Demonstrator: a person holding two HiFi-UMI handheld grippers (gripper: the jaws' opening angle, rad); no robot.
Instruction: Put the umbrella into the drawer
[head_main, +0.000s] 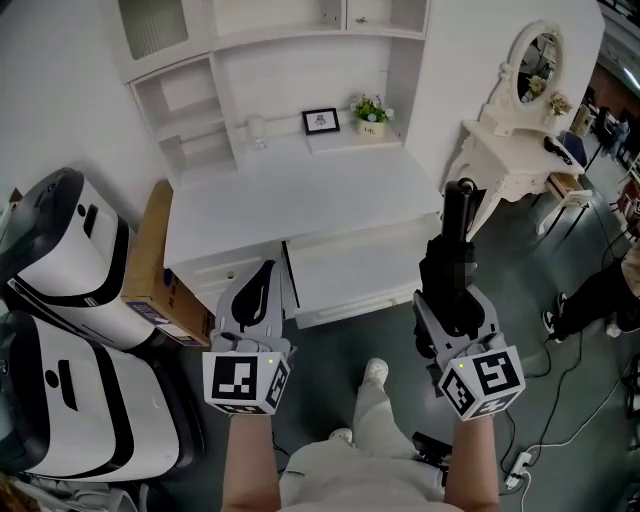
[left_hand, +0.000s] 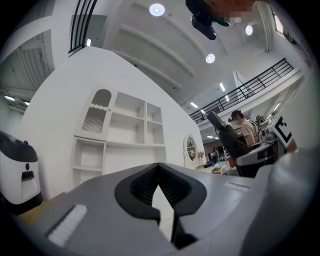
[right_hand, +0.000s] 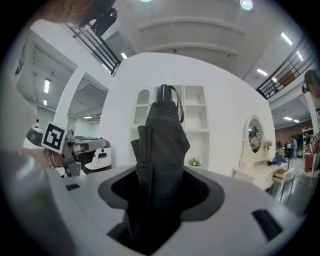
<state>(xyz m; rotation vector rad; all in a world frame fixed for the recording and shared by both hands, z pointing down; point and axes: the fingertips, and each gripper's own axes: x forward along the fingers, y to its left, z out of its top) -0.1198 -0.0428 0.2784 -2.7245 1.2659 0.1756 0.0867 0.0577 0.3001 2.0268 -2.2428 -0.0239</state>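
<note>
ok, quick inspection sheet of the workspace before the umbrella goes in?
Surface: white desk, mostly bare.
Job's things: folded black umbrella in right tongs; drawer pulled out.
Clutter: picture frame, potted plant on desk; cardboard box beside it.
Grippers: left gripper tongs shut, empty; right gripper clamped on umbrella.
Cables: cord and power strip on floor, right.
Surroundings: dressing table, white machines, a person at right.
</note>
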